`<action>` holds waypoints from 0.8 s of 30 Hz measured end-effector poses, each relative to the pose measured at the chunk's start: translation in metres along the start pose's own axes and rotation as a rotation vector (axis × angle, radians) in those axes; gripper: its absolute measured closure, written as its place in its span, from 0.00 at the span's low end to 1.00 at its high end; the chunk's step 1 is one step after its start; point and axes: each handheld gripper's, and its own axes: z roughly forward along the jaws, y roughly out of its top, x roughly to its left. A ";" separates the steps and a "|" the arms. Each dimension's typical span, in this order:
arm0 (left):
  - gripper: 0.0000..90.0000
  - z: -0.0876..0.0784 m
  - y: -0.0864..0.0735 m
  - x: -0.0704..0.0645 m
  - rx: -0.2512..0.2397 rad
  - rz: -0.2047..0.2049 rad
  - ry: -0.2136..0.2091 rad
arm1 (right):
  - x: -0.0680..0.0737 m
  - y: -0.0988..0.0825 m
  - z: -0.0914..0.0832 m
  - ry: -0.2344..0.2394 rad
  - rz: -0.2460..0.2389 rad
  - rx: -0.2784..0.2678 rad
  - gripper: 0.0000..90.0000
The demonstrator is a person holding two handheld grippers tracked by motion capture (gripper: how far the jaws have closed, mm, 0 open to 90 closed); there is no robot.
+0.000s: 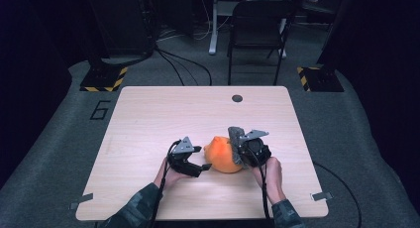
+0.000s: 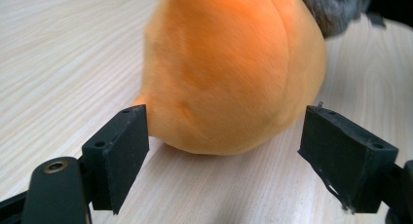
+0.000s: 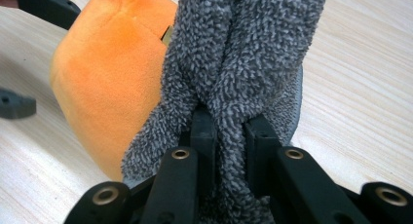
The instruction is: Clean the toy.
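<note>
An orange plush toy (image 1: pixel 224 156) lies on the wooden table (image 1: pixel 163 114), toward the front middle. A grey fuzzy cloth part (image 3: pixel 243 53) rests against its right side. My right gripper (image 3: pixel 230 131) is shut on a fold of that grey cloth (image 1: pixel 235 139), which is bunched between its jaws. My left gripper (image 2: pixel 224 151) stands open just left of the orange plush (image 2: pixel 229 68), one jaw on each side of its lower end, not touching it. In the high view the left gripper (image 1: pixel 204 167) sits at the toy's left and the right gripper (image 1: pixel 237 151) at its right.
A round dark grommet (image 1: pixel 237 98) sits near the table's far edge. A black chair (image 1: pixel 257 29) and floor cables stand beyond the table. Bare tabletop lies to the left, to the right and behind the toy.
</note>
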 end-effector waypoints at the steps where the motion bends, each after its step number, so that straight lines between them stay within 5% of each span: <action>1: 0.18 0.004 0.000 -0.003 0.009 0.036 -0.001 | -0.001 0.000 0.000 0.001 -0.006 -0.001 0.86; 3: 0.18 0.006 0.000 -0.004 0.010 0.055 0.003 | 0.000 0.000 0.000 -0.001 0.001 0.001 0.87; 5: 0.18 0.012 0.000 -0.009 0.019 0.122 0.029 | -0.001 0.000 0.001 -0.002 -0.005 -0.001 0.87; 14: 0.39 0.021 -0.006 -0.014 0.006 0.191 0.084 | 0.000 -0.001 0.001 -0.004 -0.004 0.000 0.86; 20: 0.66 0.021 -0.009 -0.012 0.001 0.183 0.083 | -0.003 0.000 -0.001 0.010 0.004 -0.019 0.86; 24: 0.74 0.020 -0.009 -0.011 0.004 0.174 0.085 | -0.025 -0.003 -0.018 -0.033 0.061 -0.043 0.86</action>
